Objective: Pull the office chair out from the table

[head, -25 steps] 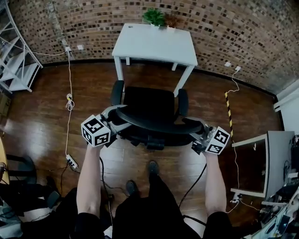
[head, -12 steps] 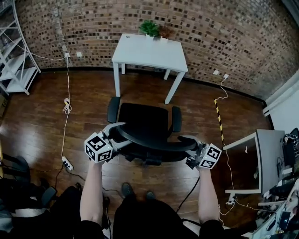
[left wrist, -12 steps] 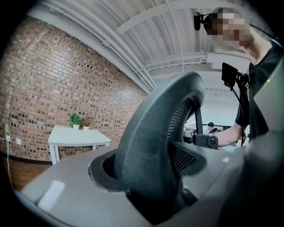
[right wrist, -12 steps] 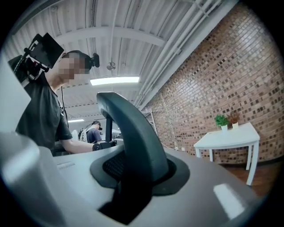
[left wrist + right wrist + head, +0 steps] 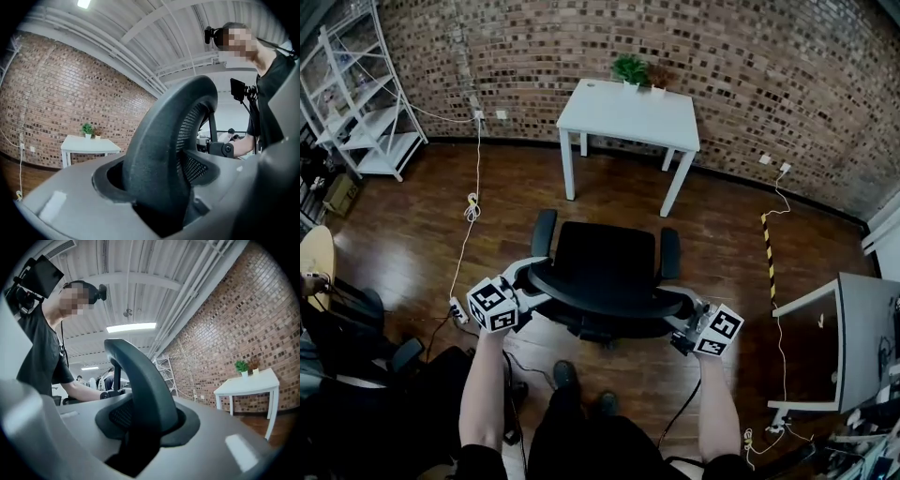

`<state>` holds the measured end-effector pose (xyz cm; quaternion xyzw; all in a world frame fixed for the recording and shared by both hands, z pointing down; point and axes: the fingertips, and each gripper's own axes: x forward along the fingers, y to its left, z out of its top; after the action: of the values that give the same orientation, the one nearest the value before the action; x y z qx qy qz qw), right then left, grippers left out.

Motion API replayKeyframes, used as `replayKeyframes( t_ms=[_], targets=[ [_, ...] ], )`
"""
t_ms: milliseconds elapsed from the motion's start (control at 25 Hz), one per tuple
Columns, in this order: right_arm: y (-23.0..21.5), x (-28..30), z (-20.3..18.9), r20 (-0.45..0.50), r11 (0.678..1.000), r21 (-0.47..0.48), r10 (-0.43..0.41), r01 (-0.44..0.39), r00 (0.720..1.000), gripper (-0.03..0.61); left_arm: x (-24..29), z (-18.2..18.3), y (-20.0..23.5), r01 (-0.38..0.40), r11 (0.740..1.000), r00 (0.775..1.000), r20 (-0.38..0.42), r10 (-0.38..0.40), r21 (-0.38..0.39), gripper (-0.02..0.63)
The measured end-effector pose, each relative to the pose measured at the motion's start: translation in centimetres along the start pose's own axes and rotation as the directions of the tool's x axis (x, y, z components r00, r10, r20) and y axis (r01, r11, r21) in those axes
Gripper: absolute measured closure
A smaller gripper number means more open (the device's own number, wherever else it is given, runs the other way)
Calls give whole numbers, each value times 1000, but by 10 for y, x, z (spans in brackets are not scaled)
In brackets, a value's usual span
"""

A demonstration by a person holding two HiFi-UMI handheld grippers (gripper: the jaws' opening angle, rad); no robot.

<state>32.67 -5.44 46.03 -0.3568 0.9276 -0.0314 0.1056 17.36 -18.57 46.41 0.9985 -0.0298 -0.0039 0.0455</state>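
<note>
The table (image 5: 628,112) stands well beyond my fingers, apart from the office chair (image 5: 605,253), whose seat lies just ahead of them. My left gripper (image 5: 523,286) and right gripper (image 5: 682,323) each clamp one end of its backrest (image 5: 600,300).

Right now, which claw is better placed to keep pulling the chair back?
Right. The right claw is clamped on its edge of the backrest, while the left claw has its jaws opening around the other edge, so its hold may be loosening.
</note>
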Motion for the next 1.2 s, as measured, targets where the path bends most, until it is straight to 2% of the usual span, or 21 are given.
replayKeyframes(
  t_ms=[160, 280, 360, 440, 480, 520, 560, 640, 680, 720, 760, 800, 880, 960, 1040, 1080, 1120, 1160, 1200],
  targets=[
    [11, -24, -5, 8, 1000, -19, -12, 12, 1000, 440, 6, -15, -23, -27, 1000, 1000, 6, 27, 5, 191],
    [21, -32, -27, 19, 998, -46, -31, 32, 999, 431, -2, -36, -33, -49, 999, 999, 19, 49, 16, 183],
    [36, -42, -40, 50, 988, -128, -78, 84, 996, 417, -13, -57, -44, -73, 997, 997, 32, 72, 32, 179],
    [60, -68, -35, 130, 944, -265, -167, 197, 977, 391, -29, -73, -61, -127, 991, 990, 61, 124, 49, 154],
    [74, -87, -28, 182, 915, -304, -216, 264, 959, 359, -44, -76, -69, -171, 984, 982, 96, 165, 51, 109],
    [87, -111, -21, 240, 890, -310, -268, 335, 933, 343, -63, -74, -75, -224, 973, 966, 145, 215, 49, 101],
    [100, -137, -13, 304, 867, -285, -322, 408, 897, 360, -86, -67, -79, -284, 958, 941, 202, 271, 37, 101],
    [123, -190, -7, 411, 827, -174, -432, 534, 803, 357, -133, -50, -87, -378, 925, 873, 322, 367, -29, 110],
    [135, -210, -13, 434, 810, -109, -483, 576, 761, 356, -150, -46, -98, -373, 925, 851, 371, 373, -74, 125],
    [146, -221, -25, 433, 799, -50, -523, 599, 734, 356, -159, -48, -116, -335, 936, 850, 394, 350, -110, 168],
    [160, -221, -40, 419, 797, -4, -547, 604, 725, 357, -162, -57, -139, -283, 951, 869, 386, 310, -126, 225],
    [177, -209, -55, 401, 803, 23, -553, 595, 731, 360, -160, -71, -165, -226, 966, 899, 356, 257, -126, 236],
    [223, -158, -79, 354, 833, 18, -522, 553, 776, 399, -154, -107, -222, -119, 985, 951, 270, 150, -128, 285],
    [286, -87, -100, 282, 861, -45, -475, 506, 834, 426, -158, -127, -285, 0, 987, 972, 231, 38, -158, 277],
    [347, -14, -121, 209, 864, -119, -460, 489, 863, 431, -183, -135, -328, 77, 978, 971, 237, -30, -192, 262],
    [372, 14, -130, 188, 852, -149, -474, 502, 860, 436, -199, -133, -342, 107, 974, 963, 265, -52, -198, 254],
    [395, 34, -136, 180, 831, -173, -501, 529, 846, 446, -216, -130, -354, 133, 969, 953, 297, -67, -206, 254],
    [416, 48, -139, 182, 801, -200, -536, 565, 824, 533, -234, -128, -363, 155, 963, 942, 326, -77, -219, 313],
    [435, 58, -142, 182, 763, -235, -574, 602, 799, 576, -252, -128, -371, 176, 957, 932, 351, -87, -230, 333]
  ],
)
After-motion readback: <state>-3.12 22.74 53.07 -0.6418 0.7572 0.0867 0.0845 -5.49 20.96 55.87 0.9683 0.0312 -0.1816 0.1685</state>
